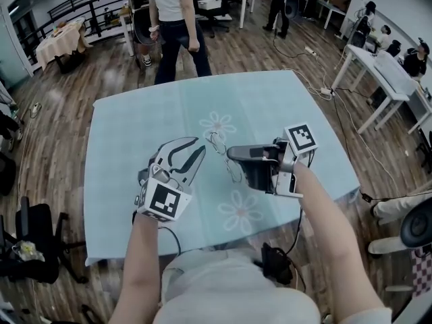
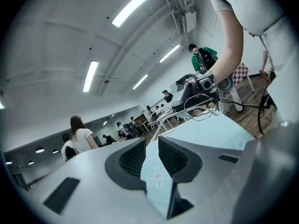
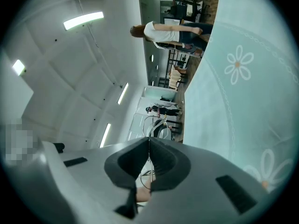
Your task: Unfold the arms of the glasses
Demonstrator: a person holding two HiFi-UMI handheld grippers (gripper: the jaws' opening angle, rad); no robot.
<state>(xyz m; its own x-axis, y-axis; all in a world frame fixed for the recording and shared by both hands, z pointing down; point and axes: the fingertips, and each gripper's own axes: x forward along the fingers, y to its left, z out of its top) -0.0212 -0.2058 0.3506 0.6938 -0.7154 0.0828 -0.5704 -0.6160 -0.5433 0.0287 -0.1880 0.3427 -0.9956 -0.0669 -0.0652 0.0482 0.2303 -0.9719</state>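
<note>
head view, nearest the person: the left gripper (image 1: 198,147) sits left of centre with its jaws apart. is anything in them?

– nothing, it's released. the left gripper view looks through the gap between its pads (image 2: 132,159) at the flowered cloth. the glasses (image 2: 180,119) lie farther off to the right, not yet between the jaws.

and the right gripper (image 1: 231,155)?

– clenched on the glasses (image 1: 217,144). in the right gripper view its jaws meet on one thin wire, with the rest of the frame (image 3: 152,122) sticking out beyond the tips. which part is pinched i can't tell. the glasses look lifted off the desk (image 1: 135,133), just right of the left gripper's tips.

are the arms folded?

– too thin to say, so i'd treat the unfolding as not yet done.

how would you do it well?

– keep the right gripper steady as the anchor. bring the left one in level until one arm lies centred between its pads, well out from the hinge. close lightly, since that wire would likely bend or slip. then swing the arm outward around its hinge rather than pulling along it.

anything beyond?

– a person (image 1: 177,25) stands at the desk's far edge, clear of the work.
</note>
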